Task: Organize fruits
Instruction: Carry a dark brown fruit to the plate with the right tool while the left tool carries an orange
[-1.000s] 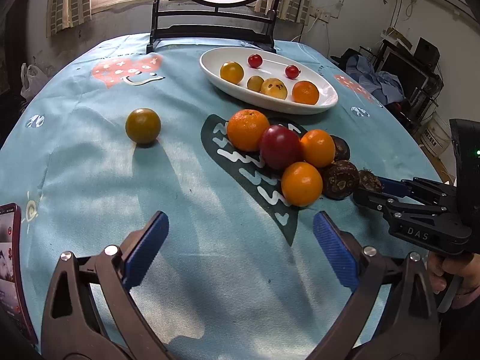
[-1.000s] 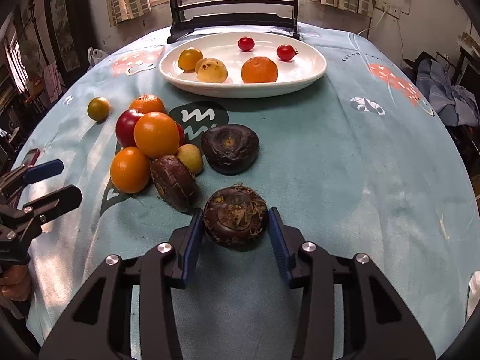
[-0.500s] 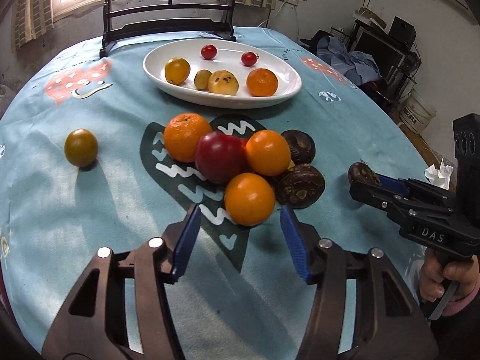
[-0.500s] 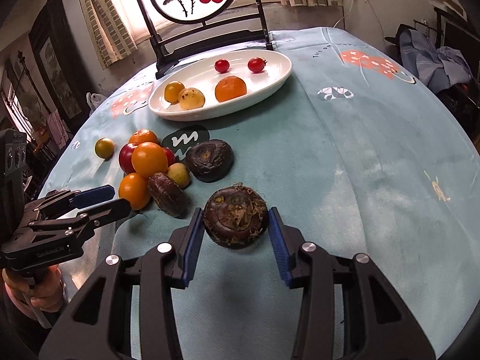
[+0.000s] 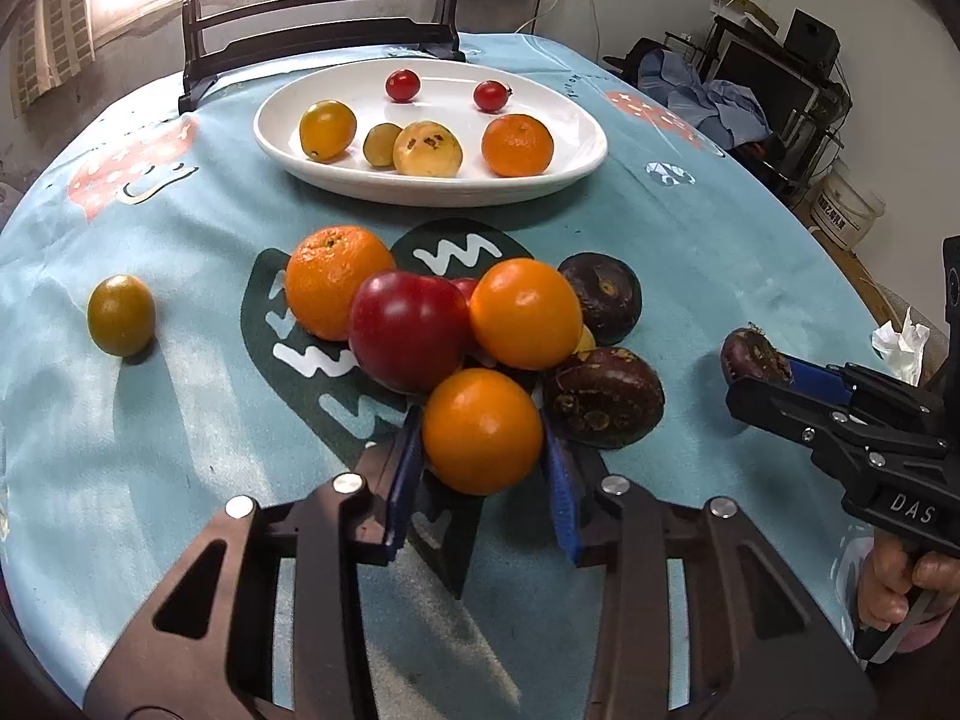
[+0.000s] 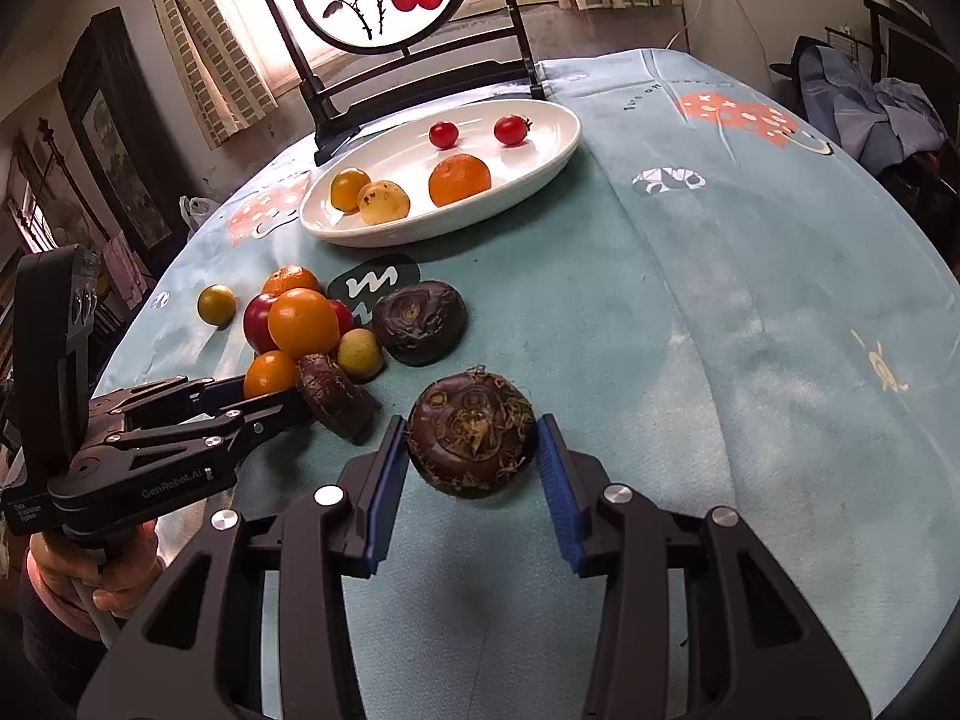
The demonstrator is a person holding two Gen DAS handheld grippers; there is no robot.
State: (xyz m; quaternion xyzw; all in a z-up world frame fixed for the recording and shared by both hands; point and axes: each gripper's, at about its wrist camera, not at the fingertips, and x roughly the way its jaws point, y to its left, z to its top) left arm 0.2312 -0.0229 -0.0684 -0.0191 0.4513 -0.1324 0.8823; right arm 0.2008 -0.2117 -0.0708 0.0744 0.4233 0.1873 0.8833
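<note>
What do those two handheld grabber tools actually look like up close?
Both are matte black, angular linkages with silver rivets and flat blue pads on the fingers. The right gripper carries white "DAS" lettering; the left gripper reads "GenRobot.AI", with a tall black housing above its pistol handle. A pink cuff shows at each wrist.

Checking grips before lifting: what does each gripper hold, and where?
Left gripper: nearest orange, by its sides. Right gripper: dark brown fruit, by its sides.
</note>
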